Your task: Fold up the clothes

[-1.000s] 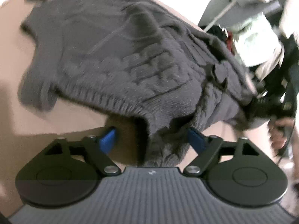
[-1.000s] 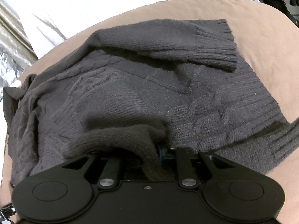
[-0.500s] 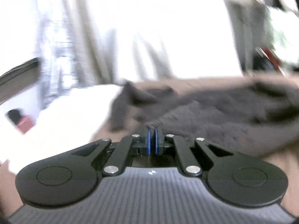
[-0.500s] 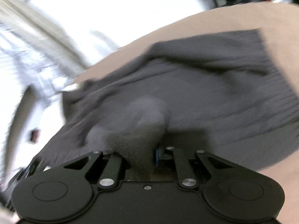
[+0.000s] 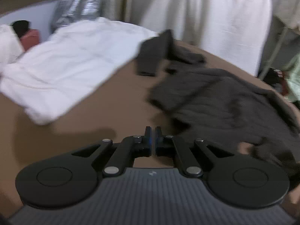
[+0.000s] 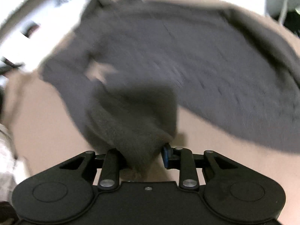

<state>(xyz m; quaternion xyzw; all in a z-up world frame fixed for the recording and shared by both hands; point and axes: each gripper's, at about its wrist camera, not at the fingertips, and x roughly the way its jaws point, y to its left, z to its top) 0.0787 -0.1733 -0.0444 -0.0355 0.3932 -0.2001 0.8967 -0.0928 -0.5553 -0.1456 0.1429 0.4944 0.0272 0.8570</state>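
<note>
Right hand-held gripper [image 6: 144,157] opening around gray sweater [image 6: 168,60] fold; left hand-held gripper [image 5: 153,138] shut, empty. Lay it flat on bed [image 5: 93,120].

The dark grey sweater [image 6: 196,60] shows as thick, fuzzy knitted wool with a ribbed texture, matt all over, lying on a smooth tan bed sheet [image 5: 105,101] of plain cloth. The left hand-held gripper [image 5: 152,134] is matt black plastic with shiny round metal pivot pins and blue rubbery pads. Behind, a white quilt [image 5: 71,60] looks soft and creased.
</note>
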